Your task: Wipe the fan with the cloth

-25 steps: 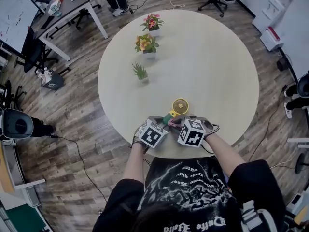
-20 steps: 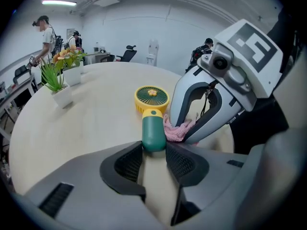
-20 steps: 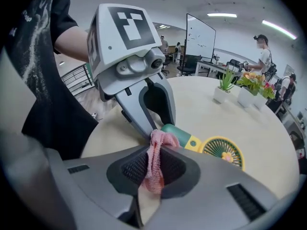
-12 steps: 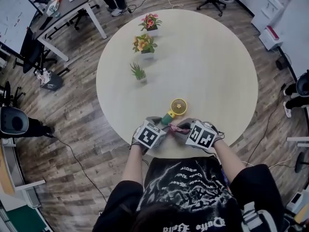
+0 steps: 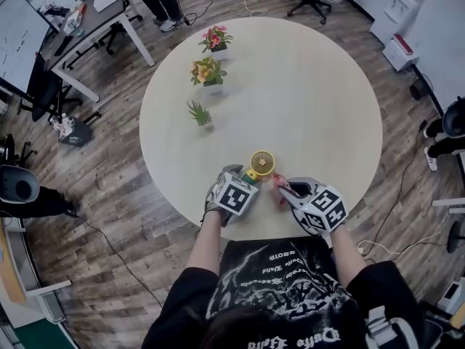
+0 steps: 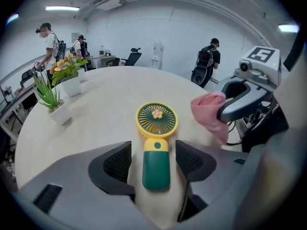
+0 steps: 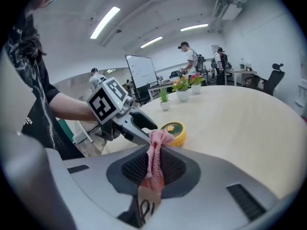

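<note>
Since a second ago my right gripper (image 7: 153, 169) has swung aside, pinching the cloth (image 7: 154, 152) ready for wiping, while my left gripper (image 6: 153, 161) has just been opening, jaws spread clear of the fan (image 6: 157, 120) lying flat between them on the table (image 5: 305, 86).

Seen from above, the person wears a black short-sleeved T-shirt (image 5: 280, 278) printed with white graphics and gothic lettering. The sleeves end above the elbow. The left gripper (image 6: 156, 159) and right gripper (image 7: 153, 169) are moulded grey plastic with black ribbed pads (image 6: 117, 163), each topped by a white cube (image 5: 236, 195) bearing black square markers.
</note>
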Motion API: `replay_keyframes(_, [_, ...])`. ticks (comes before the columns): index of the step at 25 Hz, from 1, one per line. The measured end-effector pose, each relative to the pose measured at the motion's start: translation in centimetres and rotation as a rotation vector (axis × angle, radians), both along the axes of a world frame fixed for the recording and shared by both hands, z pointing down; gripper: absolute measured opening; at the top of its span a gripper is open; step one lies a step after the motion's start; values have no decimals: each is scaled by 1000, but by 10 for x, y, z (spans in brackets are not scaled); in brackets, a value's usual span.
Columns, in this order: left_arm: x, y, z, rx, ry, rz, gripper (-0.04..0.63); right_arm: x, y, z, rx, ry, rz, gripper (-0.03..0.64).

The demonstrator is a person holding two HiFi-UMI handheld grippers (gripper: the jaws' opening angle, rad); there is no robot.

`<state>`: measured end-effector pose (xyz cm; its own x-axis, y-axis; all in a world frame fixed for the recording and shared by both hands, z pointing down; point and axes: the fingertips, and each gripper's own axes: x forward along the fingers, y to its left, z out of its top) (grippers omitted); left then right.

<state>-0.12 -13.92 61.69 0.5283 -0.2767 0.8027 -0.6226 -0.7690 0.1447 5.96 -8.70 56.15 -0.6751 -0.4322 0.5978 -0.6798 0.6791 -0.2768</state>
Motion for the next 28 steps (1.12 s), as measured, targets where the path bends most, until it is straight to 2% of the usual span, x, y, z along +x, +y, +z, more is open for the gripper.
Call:
replay_keyframes(3, [7, -2, 10, -29, -44, 4, 299, 12, -2, -4, 4, -31, 68, 57])
replay_keyframes(5, [7, -4, 13, -9, -81, -9, 226, 17, -2, -4, 5, -35, 88, 57])
replay_keyframes(6, [6, -5, 14, 2, -91, -11, 224, 18, -1, -4, 3, -39, 94, 57])
replay_keyframes(10, [6, -5, 15, -25, -74, -18, 199, 19, 5, -1, -7, -48, 106, 57])
replay_keyframes(13, [0, 1, 16, -100, -47, -82, 199, 18, 7, -3, 1, -58, 119, 57])
replay_keyframes(14, [1, 1, 13, -126, -1, -118, 199, 19, 5, -6, 9, -67, 128, 57])
replay_keyframes(17, [8, -6, -6, -165, 209, -265, 198, 23, 0, -18, 39, -102, 160, 57])
replay_keyframes(21, [5, -28, -52, -159, 504, -445, 198, 20, -6, -39, 92, -158, 170, 57])
replay_keyframes(26, [6, -47, -131, -243, 1015, -562, 198, -2, -7, -77, 139, -314, 147, 57])
replay_keyframes(28, [2, -53, -157, -278, 1196, -600, 198, -13, -8, -95, 162, -389, 124, 57])
